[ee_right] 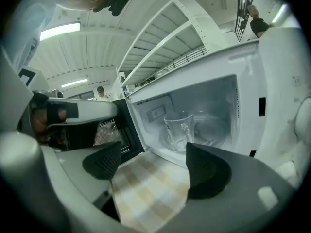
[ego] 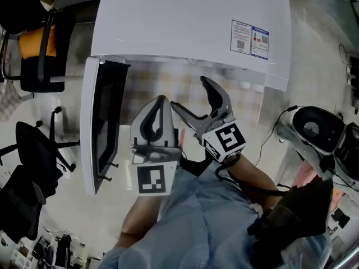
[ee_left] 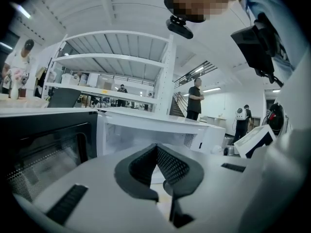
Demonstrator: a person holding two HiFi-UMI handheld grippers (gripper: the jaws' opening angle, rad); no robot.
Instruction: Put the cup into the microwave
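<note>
Although already upright inside the open microwave, worth treating glass mug as rigid, slick, breakable, fairly light; hold across body or by handle | right gripper: jaws wide apart, empty, facing cavity | left gripper: jaws together, empty | checked cloth laid before microwave, door swung left | workshop shelving, people beyond.

Clear glass cup; glossy white microwave; perhaps cloth mat

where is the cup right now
In the right gripper view, the clear glass cup stands inside the open microwave, left of centre on its floor, just beyond the open, empty right gripper.
</note>
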